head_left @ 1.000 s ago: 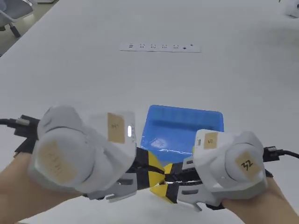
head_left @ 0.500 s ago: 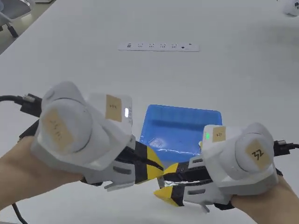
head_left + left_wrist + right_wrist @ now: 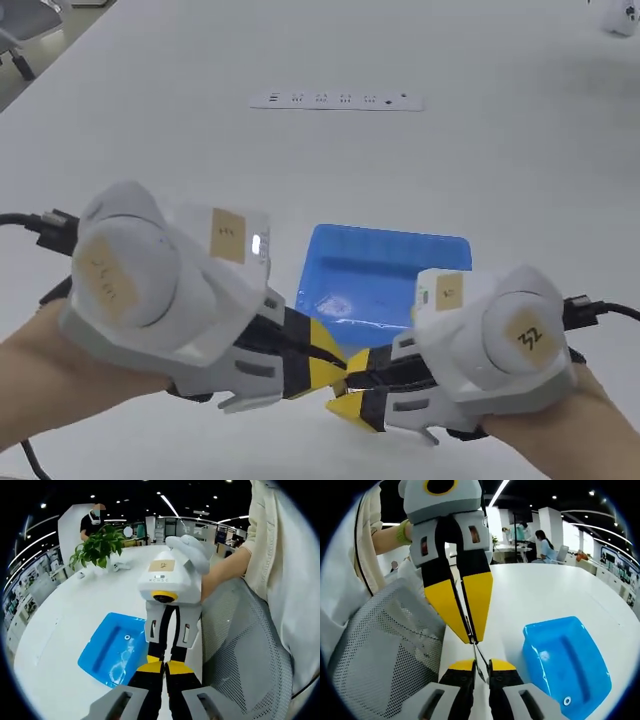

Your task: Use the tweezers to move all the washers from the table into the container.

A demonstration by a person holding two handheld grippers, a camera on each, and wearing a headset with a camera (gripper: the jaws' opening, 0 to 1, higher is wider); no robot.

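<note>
The left hand-held gripper [image 3: 334, 366] and right hand-held gripper [image 3: 342, 400] are white, rounded, yellow-tipped, tan-labelled, black-cabled.

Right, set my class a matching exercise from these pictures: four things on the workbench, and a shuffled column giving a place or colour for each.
1 container
2 washer
3 tweezers
4 power strip

A white, beyond the container
B between yellow jaw tips
C blue
D lying inside the container

Pairs: 1-C, 2-D, 3-B, 4-A
</note>
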